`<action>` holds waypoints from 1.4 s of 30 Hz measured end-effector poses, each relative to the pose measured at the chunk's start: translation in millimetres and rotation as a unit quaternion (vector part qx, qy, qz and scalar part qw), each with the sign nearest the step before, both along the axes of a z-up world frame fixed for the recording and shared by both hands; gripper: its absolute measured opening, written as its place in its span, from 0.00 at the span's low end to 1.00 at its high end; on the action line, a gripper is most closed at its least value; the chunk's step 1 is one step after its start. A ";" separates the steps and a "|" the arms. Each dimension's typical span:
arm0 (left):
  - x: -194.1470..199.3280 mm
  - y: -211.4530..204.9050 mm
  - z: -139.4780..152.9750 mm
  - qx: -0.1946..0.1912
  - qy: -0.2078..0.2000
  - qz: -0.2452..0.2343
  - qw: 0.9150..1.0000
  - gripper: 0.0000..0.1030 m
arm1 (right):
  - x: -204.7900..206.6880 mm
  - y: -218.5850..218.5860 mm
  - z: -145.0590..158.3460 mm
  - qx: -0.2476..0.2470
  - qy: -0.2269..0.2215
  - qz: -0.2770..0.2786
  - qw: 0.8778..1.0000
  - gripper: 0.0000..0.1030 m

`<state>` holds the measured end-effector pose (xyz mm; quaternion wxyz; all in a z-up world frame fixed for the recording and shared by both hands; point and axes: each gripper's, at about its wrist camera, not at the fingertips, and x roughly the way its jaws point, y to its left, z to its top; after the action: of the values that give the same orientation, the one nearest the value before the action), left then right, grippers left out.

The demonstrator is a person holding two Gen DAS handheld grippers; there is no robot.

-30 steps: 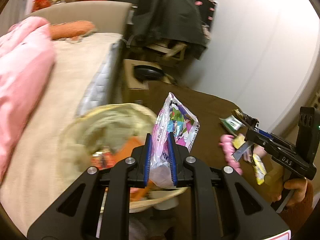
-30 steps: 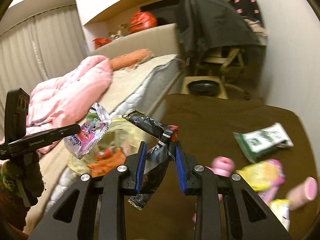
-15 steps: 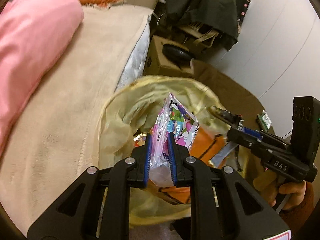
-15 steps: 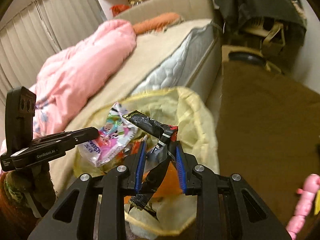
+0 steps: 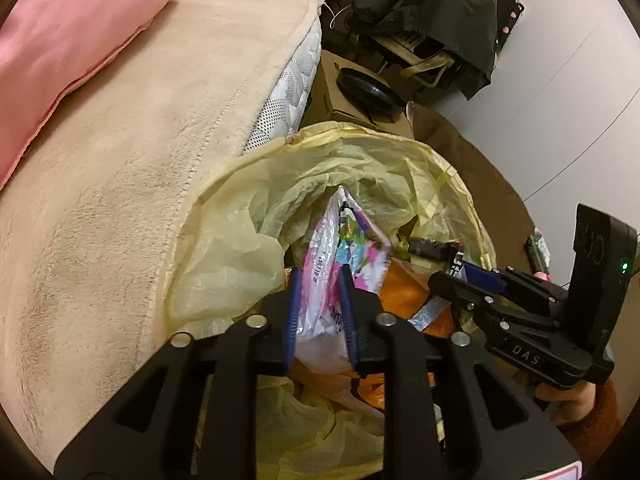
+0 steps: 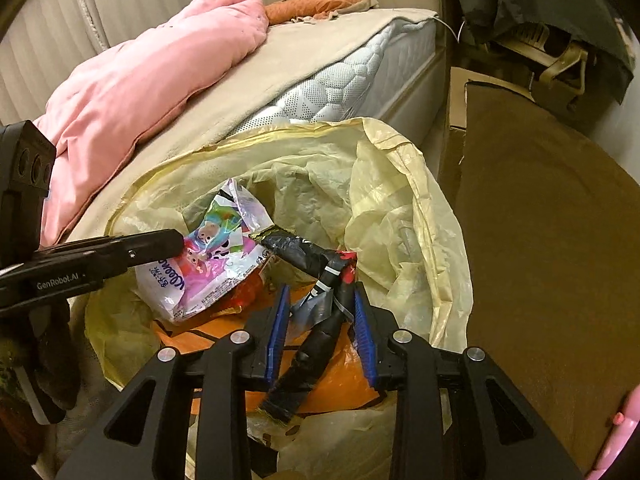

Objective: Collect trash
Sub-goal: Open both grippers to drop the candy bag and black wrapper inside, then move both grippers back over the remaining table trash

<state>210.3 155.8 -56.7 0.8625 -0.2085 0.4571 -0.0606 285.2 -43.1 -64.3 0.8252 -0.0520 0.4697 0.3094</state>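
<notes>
both grippers now lower over bag (image 5: 248, 184), left gripper (image 5: 318, 312) opening around one pink wrapper (image 5: 340, 256), right gripper (image 6: 320, 328) opening around one black wrapper (image 6: 316, 336)

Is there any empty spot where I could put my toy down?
Yes. The beige blanket on the bed is bare between the pink quilt and the yellow bag. The brown cloth right of the bag is bare too. The bag is crowded: both grippers, a pink wrapper and a black wrapper fill its mouth.
</notes>
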 end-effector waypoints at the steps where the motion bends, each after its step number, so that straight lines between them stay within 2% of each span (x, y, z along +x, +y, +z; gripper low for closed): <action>1: -0.1 2.5 1.2 -0.003 -0.002 0.001 1.000 0.27 | -1.1 0.3 1.4 -0.001 -0.003 -0.001 1.000 0.37; 5: -5.0 7.8 13.1 -0.010 -0.015 0.014 1.000 0.40 | -8.0 1.3 10.5 -0.014 -0.025 -0.003 1.000 0.41; 10: -14.8 13.5 30.4 -0.005 -0.033 0.038 0.999 0.41 | -16.8 -3.0 23.3 -0.016 -0.040 -0.002 0.999 0.43; 14: -23.1 9.1 45.8 0.023 -0.044 0.048 0.998 0.41 | -26.9 -19.1 42.3 -0.004 -0.066 -0.007 0.998 0.45; 16: -25.8 2.3 56.5 0.040 -0.054 0.048 0.997 0.41 | -31.9 -37.0 54.8 0.014 -0.079 -0.021 0.997 0.51; 20: -32.0 -21.7 77.8 0.060 -0.086 0.043 0.994 0.41 | -39.7 -75.0 75.7 0.025 -0.103 -0.054 0.993 0.51; 26: -28.0 -83.8 97.3 0.071 -0.114 0.002 0.991 0.41 | -56.7 -163.2 96.7 0.019 -0.134 -0.131 0.982 0.52; 30: -26.9 -123.8 101.2 0.066 -0.124 -0.029 0.990 0.41 | -70.9 -225.0 94.0 0.002 -0.134 -0.185 0.974 0.52; 34: -24.7 -163.7 97.5 0.071 -0.130 -0.068 0.987 0.41 | -86.2 -281.7 85.4 0.004 -0.123 -0.239 0.963 0.52; 38: -21.7 -197.6 89.1 0.070 -0.129 -0.102 0.984 0.41 | -101.4 -318.4 73.8 0.007 -0.114 -0.267 0.957 0.53; 40: -20.9 -211.5 86.3 0.066 -0.132 -0.116 0.982 0.41 | -107.9 -330.7 70.1 0.009 -0.113 -0.276 0.954 0.60; 42: -20.1 -225.2 82.7 0.060 -0.138 -0.135 0.979 0.41 | -113.7 -340.1 67.0 0.008 -0.113 -0.284 0.952 0.60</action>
<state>190.3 -69.4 26.0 0.9123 -0.0821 0.3600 -0.1771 171.5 -383.2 2.7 0.9271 0.0551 0.3662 0.0579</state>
